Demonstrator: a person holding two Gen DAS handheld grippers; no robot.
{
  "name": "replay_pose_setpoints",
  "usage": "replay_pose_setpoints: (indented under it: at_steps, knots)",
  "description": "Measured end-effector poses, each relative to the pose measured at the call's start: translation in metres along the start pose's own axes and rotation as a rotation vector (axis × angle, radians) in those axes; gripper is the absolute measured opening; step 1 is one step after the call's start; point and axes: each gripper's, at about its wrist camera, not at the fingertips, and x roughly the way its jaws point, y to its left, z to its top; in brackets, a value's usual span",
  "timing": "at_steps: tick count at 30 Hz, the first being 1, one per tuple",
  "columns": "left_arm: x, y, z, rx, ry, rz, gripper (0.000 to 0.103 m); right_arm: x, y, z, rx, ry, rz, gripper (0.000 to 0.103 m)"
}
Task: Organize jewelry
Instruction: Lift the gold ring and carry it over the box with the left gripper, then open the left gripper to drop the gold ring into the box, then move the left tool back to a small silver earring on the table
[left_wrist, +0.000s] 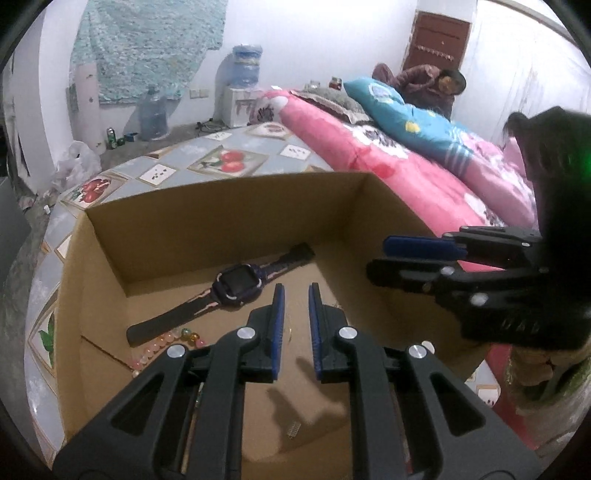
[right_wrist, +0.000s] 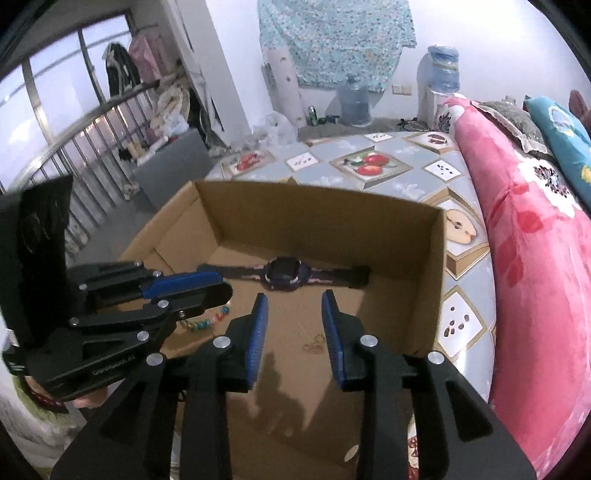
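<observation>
Smartwatch (left_wrist: 236, 282) lies flat inside the cardboard box (left_wrist: 229, 218); above the box, left gripper (left_wrist: 295, 295) and right gripper (right_wrist: 293, 306) hang with fingers parted, empty.

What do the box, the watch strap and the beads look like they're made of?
Cardboard box: matte brown corrugated cardboard, with folded flaps and creases.
Watch strap: probably dark rubber or silicone; dull and flexible, lying flat.
Beads: glossy, translucent pink and amber; glass or plastic, can't tell.

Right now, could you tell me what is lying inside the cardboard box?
Inside the cardboard box lie a dark watch, a string of pastel beads and a thin gold piece. The left gripper covers part of the beads and the near floor.
</observation>
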Motion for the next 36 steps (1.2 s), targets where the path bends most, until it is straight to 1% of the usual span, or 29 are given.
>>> replay_pose_setpoints:
  at_steps: [5, 9, 13, 14, 15, 17, 20, 21, 23, 25, 27, 28, 30, 34, 36]
  knots:
    - [-0.013, 0.006, -0.003, -0.022, -0.024, 0.010, 0.012, -0.024, -0.010, -0.001, 0.039, -0.078, 0.021, 0.030]
    - [-0.034, 0.006, -0.009, -0.026, -0.061, -0.002, 0.012, -0.050, -0.013, -0.009, 0.050, -0.143, 0.054, 0.030]
    - [-0.065, 0.003, -0.024, -0.017, -0.120, -0.030, 0.013, -0.082, -0.008, -0.029, 0.034, -0.214, 0.103, 0.030]
    - [-0.071, 0.003, -0.028, -0.014, -0.131, -0.039, 0.017, -0.090, -0.005, -0.037, 0.025, -0.231, 0.119, 0.030]
    - [-0.080, 0.001, -0.035, -0.008, -0.147, -0.050, 0.020, -0.095, -0.005, -0.043, 0.021, -0.241, 0.135, 0.030]
    - [-0.094, -0.003, -0.050, 0.004, -0.166, -0.067, 0.022, -0.108, -0.001, -0.064, 0.014, -0.253, 0.180, 0.030]
    - [-0.111, -0.011, -0.075, 0.026, -0.179, -0.113, 0.024, -0.114, 0.003, -0.089, 0.010, -0.231, 0.224, 0.030]
    - [-0.115, -0.013, -0.083, 0.032, -0.178, -0.130, 0.027, -0.114, 0.004, -0.100, 0.014, -0.211, 0.245, 0.030]
    - [-0.117, -0.020, -0.099, 0.047, -0.167, -0.157, 0.029, -0.108, 0.006, -0.112, 0.025, -0.175, 0.261, 0.030]
    - [-0.112, -0.026, -0.113, 0.051, -0.139, -0.177, 0.030, -0.097, 0.008, -0.125, 0.043, -0.128, 0.259, 0.030]
    - [-0.097, -0.032, -0.127, 0.039, -0.085, -0.186, 0.030, -0.085, 0.009, -0.135, 0.065, -0.088, 0.250, 0.030]
    - [-0.088, -0.035, -0.132, 0.034, -0.058, -0.179, 0.030, -0.076, 0.009, -0.140, 0.080, -0.065, 0.236, 0.030]
    - [-0.073, -0.038, -0.140, 0.032, -0.028, -0.176, 0.030, -0.059, 0.009, -0.149, 0.096, -0.018, 0.178, 0.030]
    - [-0.039, -0.048, -0.151, 0.079, 0.039, -0.129, 0.029, -0.025, 0.009, -0.162, 0.100, 0.066, 0.068, 0.030]
    - [-0.028, -0.051, -0.153, 0.100, 0.060, -0.116, 0.029, -0.015, 0.007, -0.166, 0.110, 0.083, 0.050, 0.030]
